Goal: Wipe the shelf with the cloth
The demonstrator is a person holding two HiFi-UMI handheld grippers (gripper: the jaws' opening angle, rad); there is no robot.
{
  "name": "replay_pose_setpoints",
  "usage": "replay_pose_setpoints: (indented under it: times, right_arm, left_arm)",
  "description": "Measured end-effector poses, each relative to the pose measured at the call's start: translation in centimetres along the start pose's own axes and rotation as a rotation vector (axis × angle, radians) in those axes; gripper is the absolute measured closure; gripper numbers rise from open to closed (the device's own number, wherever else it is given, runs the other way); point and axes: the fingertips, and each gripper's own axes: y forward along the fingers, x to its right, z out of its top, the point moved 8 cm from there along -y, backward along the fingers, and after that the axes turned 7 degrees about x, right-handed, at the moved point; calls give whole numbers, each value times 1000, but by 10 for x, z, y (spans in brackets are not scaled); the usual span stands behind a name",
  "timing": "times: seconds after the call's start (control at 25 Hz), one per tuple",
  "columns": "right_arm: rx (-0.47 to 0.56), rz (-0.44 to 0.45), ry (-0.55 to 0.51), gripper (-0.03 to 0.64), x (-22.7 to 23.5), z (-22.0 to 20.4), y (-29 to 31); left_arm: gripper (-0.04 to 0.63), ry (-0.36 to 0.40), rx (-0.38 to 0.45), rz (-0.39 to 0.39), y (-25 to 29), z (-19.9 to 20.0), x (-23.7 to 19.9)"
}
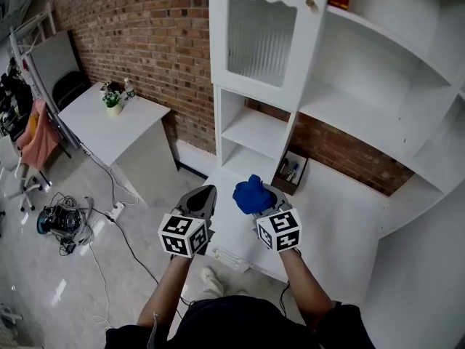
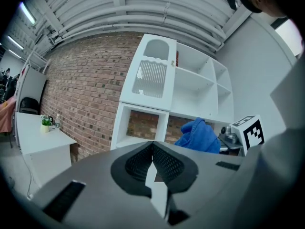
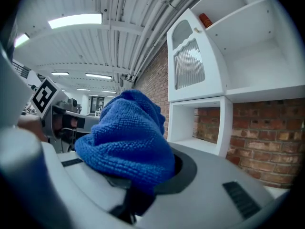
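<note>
A bunched blue cloth (image 1: 252,195) is clamped in my right gripper (image 1: 263,198), which is shut on it; the cloth (image 3: 128,142) fills the middle of the right gripper view and hides the jaw tips. My left gripper (image 1: 204,197) is shut with nothing in it, its ribbed pads (image 2: 163,163) meeting at the tip. Both grippers hover side by side in front of the white shelf unit (image 1: 251,133), over its lower counter. In the left gripper view the cloth (image 2: 199,136) shows to the right, before the shelf unit (image 2: 143,123).
A glass-fronted cabinet door (image 1: 265,31) tops the open cubbies. A small box of pens (image 1: 292,171) stands on the counter (image 1: 341,217) by the brick wall. A white desk (image 1: 112,126) with a potted plant (image 1: 112,100) is at left; cables (image 1: 65,220) lie on the floor.
</note>
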Motion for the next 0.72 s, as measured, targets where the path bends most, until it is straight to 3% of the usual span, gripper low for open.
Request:
replay_pose_setpoints:
  times: [0.32,0.72]
  right_arm:
    - [2,-9,20,538,15,-3,-25]
    - [-1,9,7,538,16,-7,-29]
  left_arm:
    - [578,28,-21,-29,8,-4,33]
    - [578,43,-24,-46,12,-3,41]
